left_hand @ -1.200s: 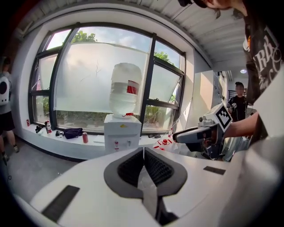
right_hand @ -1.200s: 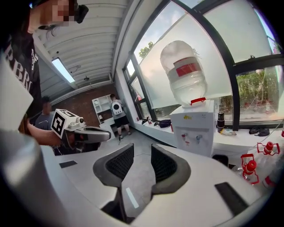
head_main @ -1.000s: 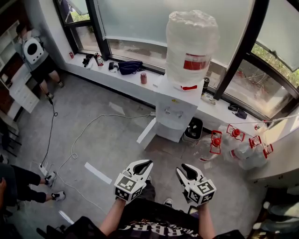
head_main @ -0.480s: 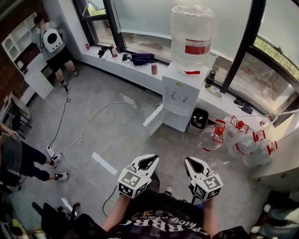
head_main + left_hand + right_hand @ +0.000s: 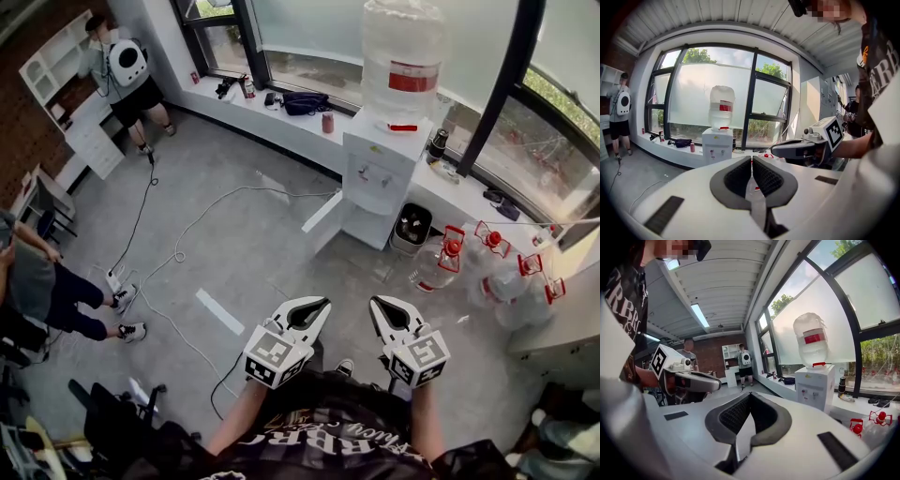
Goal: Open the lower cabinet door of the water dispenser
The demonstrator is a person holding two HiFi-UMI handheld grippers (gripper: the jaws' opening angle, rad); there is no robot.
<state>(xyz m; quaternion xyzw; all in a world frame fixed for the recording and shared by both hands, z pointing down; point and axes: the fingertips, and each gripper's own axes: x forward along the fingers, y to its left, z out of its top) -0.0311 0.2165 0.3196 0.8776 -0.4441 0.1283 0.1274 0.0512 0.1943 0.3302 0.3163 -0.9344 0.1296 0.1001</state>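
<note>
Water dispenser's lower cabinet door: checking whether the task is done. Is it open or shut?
Open. The head view shows the lower cabinet door swung well out from the base of the water dispenser.

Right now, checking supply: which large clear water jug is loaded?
The red-labelled jug atop the white dispenser; the red-capped jugs sit on the grey floor.

One water dispenser (image 5: 380, 178) with one big bottle (image 5: 403, 56) on top, four red-capped bottles (image 5: 433, 270) at the floor's right edge, one black bin (image 5: 410, 228), one red can (image 5: 327, 122) and one dark bag (image 5: 305, 103) on the sill, two bystanders (image 5: 127, 70) along the floor's left edge, and one white tape strip (image 5: 220, 311).
</note>
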